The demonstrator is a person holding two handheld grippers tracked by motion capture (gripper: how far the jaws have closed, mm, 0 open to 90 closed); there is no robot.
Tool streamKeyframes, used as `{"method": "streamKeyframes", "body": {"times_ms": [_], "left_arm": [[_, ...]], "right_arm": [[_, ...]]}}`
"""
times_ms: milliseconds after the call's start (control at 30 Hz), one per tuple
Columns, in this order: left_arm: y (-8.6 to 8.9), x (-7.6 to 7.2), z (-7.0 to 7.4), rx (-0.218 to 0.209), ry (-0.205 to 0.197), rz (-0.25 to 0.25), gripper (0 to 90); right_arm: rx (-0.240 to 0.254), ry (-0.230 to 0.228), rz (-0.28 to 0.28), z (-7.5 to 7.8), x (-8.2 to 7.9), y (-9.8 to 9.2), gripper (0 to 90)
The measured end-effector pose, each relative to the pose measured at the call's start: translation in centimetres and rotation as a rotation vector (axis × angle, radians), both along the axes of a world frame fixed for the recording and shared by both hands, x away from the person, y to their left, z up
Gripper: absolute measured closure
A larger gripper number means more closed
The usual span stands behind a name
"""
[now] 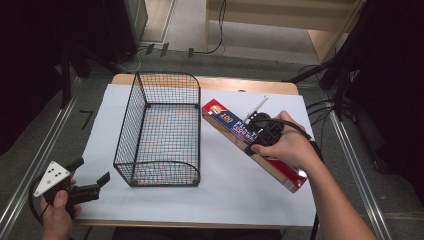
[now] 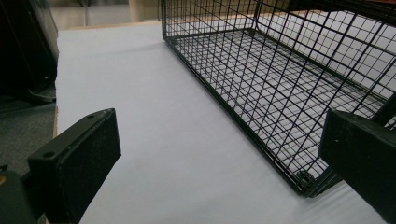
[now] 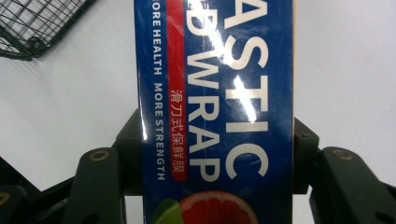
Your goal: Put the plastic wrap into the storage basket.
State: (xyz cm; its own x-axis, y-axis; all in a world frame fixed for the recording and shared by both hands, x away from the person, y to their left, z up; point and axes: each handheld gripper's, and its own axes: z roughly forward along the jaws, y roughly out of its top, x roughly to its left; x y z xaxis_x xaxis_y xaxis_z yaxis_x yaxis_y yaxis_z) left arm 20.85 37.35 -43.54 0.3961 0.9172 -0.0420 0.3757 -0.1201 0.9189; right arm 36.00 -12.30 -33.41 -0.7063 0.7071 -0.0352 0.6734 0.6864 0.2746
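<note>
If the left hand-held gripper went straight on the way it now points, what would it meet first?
Probably the near corner of the wire basket. The left hand-held gripper stands open over bare white table cover, though depth is hard to judge.

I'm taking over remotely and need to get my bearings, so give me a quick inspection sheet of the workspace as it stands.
Surface: white sheet over a wooden table, bare at the front.
Job's things: long plastic wrap box right of the wire basket; basket upright, nothing inside.
Clutter: nothing seen.
Grippers: right gripper shut across the box's width, box end apparently lifted; left gripper open, held at the table's front left corner, facing the basket.
Cables: one trails from the right gripper along the forearm; black cables on the floor behind the table.
Surroundings: dark stands at both sides, wooden furniture behind.
</note>
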Motion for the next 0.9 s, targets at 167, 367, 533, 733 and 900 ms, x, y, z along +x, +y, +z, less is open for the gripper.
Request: {"method": "streamKeyframes", "body": {"times_ms": [167, 367, 533, 733, 900], "left_arm": [[0.0, 0.0, 0.0, -0.002, -0.001, 0.002, 0.0], [0.1, -0.1, 0.0, -0.008, -0.003, 0.004, 0.0], [0.1, -0.1, 0.0, -0.003, -0.002, 0.001, 0.0], [0.1, -0.1, 0.0, -0.008, -0.003, 0.002, 0.0], [0.2, -0.1, 0.1, -0.006, -0.003, 0.004, 0.0]], "right_arm": [[0.008, -0.009, 0.008, 0.6, 0.0, 1.0, 41.7], [0.012, -0.012, 0.038, 1.1, 0.0, 2.0, 41.6], [0.011, -0.009, 0.052, 1.5, -0.2, 3.2, 41.6], [0.006, -0.024, 0.091, 2.1, -0.4, 4.7, 41.6], [0.000, -0.025, 0.123, 2.3, -0.5, 5.9, 41.6]]}}
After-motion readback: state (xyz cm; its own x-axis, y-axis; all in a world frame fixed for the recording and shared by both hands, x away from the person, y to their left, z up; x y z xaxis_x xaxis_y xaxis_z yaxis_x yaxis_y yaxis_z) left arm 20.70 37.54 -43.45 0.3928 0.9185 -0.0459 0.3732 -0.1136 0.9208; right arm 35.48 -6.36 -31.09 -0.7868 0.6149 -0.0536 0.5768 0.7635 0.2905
